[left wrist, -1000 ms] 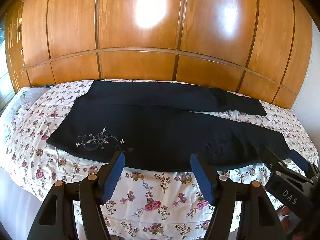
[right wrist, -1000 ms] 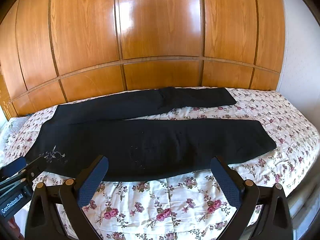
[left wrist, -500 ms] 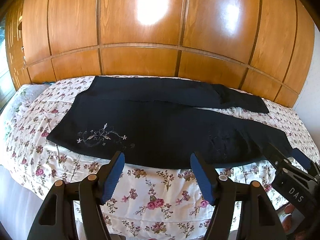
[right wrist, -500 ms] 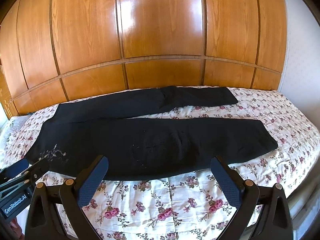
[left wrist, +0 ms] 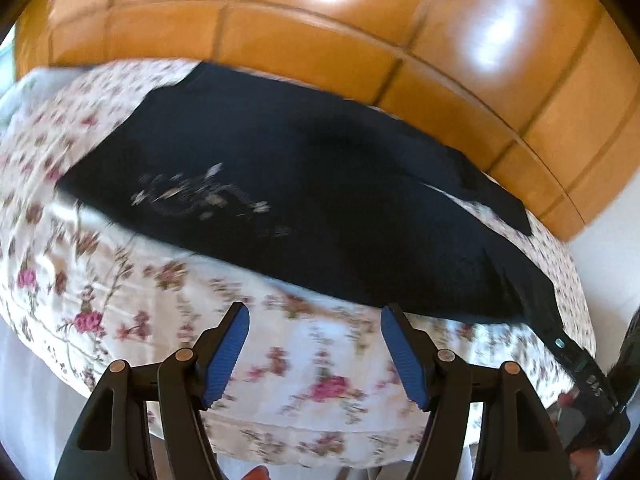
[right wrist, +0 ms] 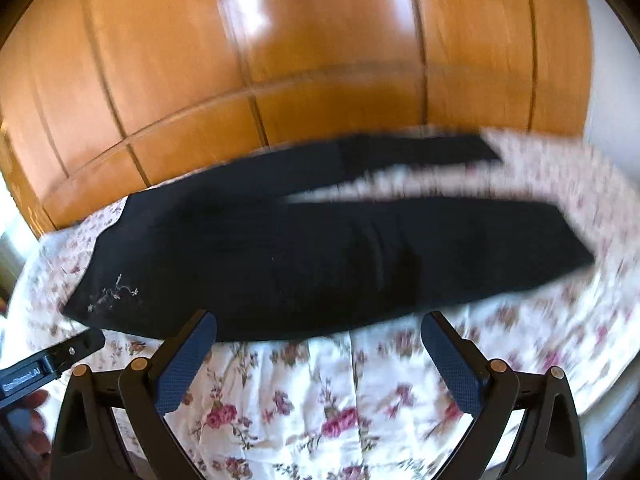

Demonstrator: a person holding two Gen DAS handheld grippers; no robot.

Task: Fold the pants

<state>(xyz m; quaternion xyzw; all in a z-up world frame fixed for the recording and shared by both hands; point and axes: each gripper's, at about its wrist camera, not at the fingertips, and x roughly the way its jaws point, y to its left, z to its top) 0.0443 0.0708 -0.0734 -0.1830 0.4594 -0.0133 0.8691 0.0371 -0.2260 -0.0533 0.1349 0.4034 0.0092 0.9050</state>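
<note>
Left wrist: pants [left wrist: 320, 184] beyond fingers [left wrist: 226, 354].

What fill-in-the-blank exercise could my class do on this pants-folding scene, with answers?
1. The black pants lie spread on a ____-patterned bedspread.
2. Both the left gripper and the right gripper have their jaws ____.
3. The embroidery on the pants is shaped like a ____.
4. Behind the bed stands a panelled ____ wall.

Answers: floral; open; flower; wooden
</note>
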